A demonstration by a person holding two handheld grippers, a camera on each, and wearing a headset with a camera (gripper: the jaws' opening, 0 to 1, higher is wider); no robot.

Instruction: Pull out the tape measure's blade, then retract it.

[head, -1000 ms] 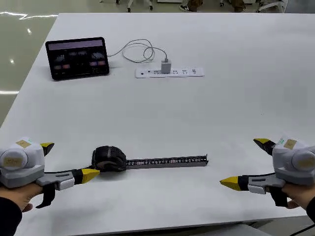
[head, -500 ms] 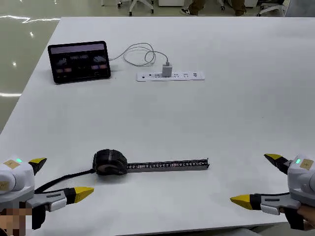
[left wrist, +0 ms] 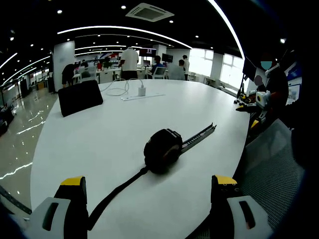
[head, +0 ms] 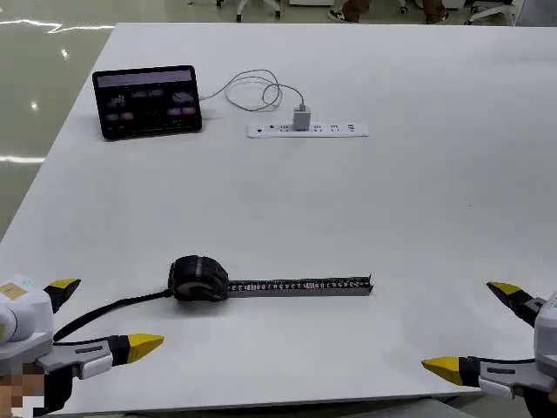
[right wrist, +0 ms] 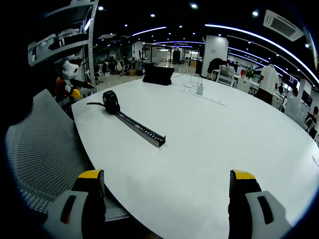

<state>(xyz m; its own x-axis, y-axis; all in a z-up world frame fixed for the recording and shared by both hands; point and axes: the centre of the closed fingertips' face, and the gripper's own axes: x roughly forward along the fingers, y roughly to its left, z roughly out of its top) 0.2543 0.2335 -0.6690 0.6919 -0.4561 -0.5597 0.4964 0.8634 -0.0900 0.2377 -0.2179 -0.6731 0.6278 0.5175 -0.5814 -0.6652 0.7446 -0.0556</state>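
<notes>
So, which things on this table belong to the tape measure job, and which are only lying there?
For the job:
- tape measure
- its blade, pulled out along the table
- left gripper and right gripper, both open, touching nothing

Just lying about:
- tablet
- power strip
- charger plugged into it, with its cable

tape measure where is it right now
In the head view the tape measure lies near the front edge of the white table, left of centre, blade extended rightward, case nearer the left gripper than the right gripper.
</notes>
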